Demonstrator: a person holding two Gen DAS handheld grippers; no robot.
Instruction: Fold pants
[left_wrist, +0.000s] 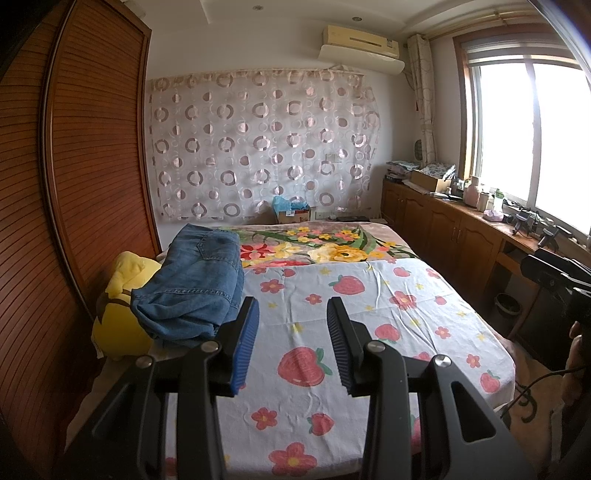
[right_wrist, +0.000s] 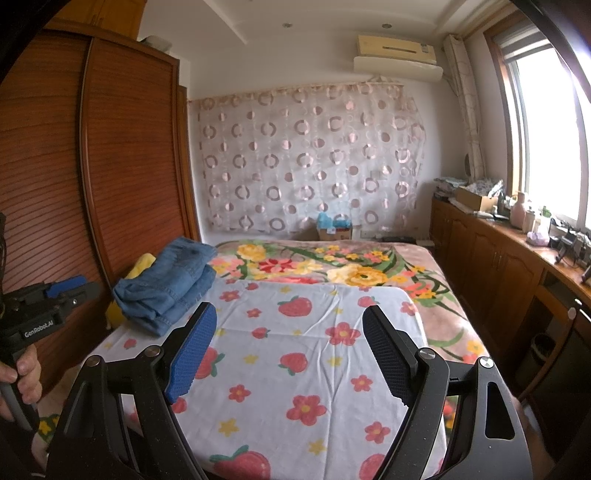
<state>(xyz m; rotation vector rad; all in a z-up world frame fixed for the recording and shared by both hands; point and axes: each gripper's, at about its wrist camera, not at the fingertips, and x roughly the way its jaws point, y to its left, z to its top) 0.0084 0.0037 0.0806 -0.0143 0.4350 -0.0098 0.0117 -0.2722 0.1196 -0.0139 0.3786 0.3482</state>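
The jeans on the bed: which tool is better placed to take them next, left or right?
Probably the left. The jeans lie just ahead-left of the open left tool. The right tool, also open, faces bare sheet, farther away.

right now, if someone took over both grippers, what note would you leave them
Left gripper: open, holding nothing, above the strawberry sheet.
Right gripper: open wider, also empty, over the same sheet.
Jeans: stacked in layers at the left edge of the bed, partly resting on a yellow plush toy beside the wardrobe. Neither gripper touches them.
Done: the jeans look folded into a rough bundle, though the edges are uneven.
Left: probably just tidy or flatten the stack, if anything.
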